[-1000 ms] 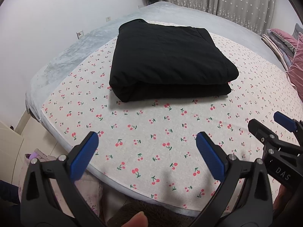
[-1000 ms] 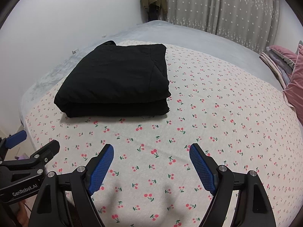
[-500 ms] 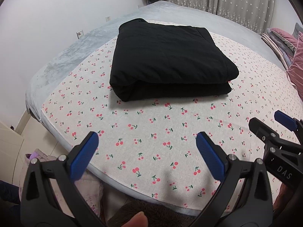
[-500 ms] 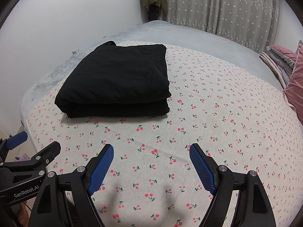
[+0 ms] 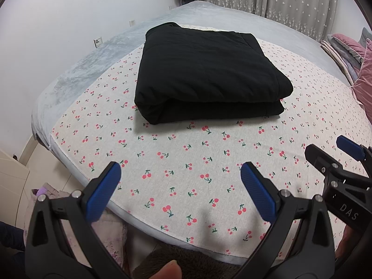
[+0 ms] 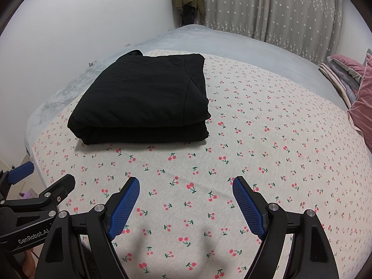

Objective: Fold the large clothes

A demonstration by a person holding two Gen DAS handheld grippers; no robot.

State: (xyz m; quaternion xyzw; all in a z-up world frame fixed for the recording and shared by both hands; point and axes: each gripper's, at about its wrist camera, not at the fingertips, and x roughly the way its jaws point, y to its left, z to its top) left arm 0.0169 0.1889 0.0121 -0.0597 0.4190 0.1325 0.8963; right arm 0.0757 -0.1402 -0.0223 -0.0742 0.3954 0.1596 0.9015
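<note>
The black garment [image 5: 209, 76] lay folded on the bed [image 5: 209, 162] at twelve o'clock. Both tools, left tool [image 5: 180, 181] and right tool [image 6: 186, 197], gaped wide, holding nothing. Folding looked finished; next probably only withdrawal.

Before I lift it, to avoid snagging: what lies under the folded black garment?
The cherry-print sheet runs under the black garment on every visible side. Anything directly beneath is covered.
</note>
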